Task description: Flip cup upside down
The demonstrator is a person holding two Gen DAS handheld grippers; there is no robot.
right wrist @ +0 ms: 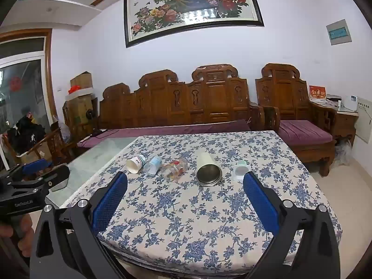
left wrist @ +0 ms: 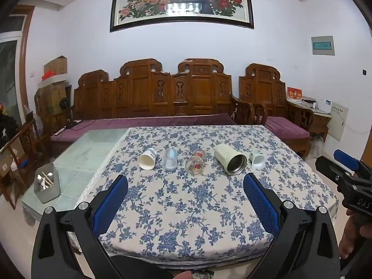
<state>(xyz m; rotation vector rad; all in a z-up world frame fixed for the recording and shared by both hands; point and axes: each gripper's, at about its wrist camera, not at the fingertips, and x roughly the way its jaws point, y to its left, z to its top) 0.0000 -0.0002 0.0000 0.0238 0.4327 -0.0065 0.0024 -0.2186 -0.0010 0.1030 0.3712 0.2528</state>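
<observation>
- Nothing of the flip looks done yet: five cups lie on their sides in a row across the middle of a table (left wrist: 162,220) covered in a blue-flowered cloth, and none stands rim-down.
- The left gripper (left wrist: 186,186) hovers over the near edge of the table with its blue-padded fingers spread wide and nothing between them; the cups are well apart from it, farther along the cloth.
- The right gripper (right wrist: 186,186) is likewise spread wide and empty, held back from the row.
- From left to right the row holds a white paper cup (left wrist: 147,158) with its open mouth toward the cameras, a clear plastic cup (left wrist: 170,159), a glass cup with red flower print (left wrist: 196,162), a tall cream tumbler (left wrist: 230,159) with a metal-lined mouth, and a small pale green cup (left wrist: 257,159).
- The task does not say which cup is meant; I judge that each one has yet to be gripped, lifted and set down on its rim.
- The tumbler is the largest and lies closest to the green cup, nearly touching it in the left wrist view.
- Left of the cloth, on bare glass tabletop, a grey holder (left wrist: 46,183) contains utensils.
</observation>
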